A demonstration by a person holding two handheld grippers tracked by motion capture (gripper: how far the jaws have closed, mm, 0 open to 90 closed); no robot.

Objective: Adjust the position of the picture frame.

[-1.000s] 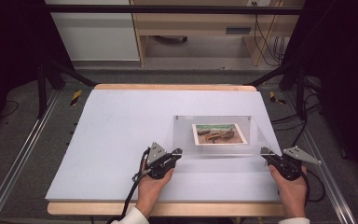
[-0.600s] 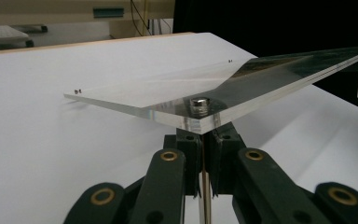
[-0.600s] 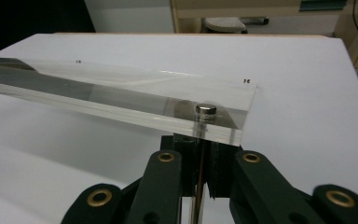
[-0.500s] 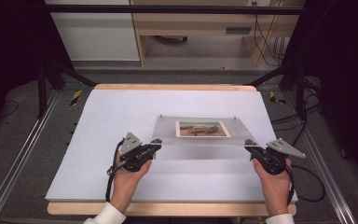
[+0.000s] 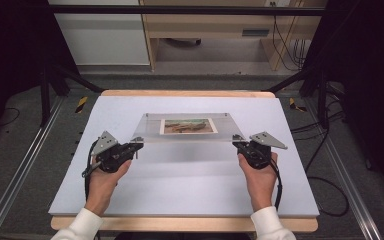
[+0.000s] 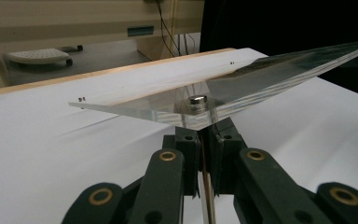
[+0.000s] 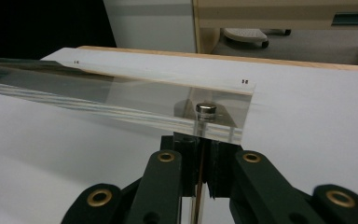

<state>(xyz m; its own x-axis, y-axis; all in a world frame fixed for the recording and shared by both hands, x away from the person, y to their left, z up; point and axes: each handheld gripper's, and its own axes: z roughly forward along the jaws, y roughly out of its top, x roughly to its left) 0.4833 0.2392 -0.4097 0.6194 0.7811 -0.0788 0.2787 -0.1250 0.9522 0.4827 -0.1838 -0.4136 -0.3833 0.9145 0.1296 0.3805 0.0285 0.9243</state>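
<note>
held above the white table cover (image 5: pixel 180 185) at mid-frame, the clear acrylic frame with a landscape print (image 5: pixel 188 126) spans left to right, left gripper (image 5: pixel 136 145) and right gripper (image 5: pixel 238 143) each clamped on a near corner.

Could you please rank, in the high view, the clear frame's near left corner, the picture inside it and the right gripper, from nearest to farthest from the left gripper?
1. Near left corner of the clear frame, clamped at the left gripper.
2. Picture, mid-frame, farther back.
3. Right gripper, across at the frame's near right corner.
</note>
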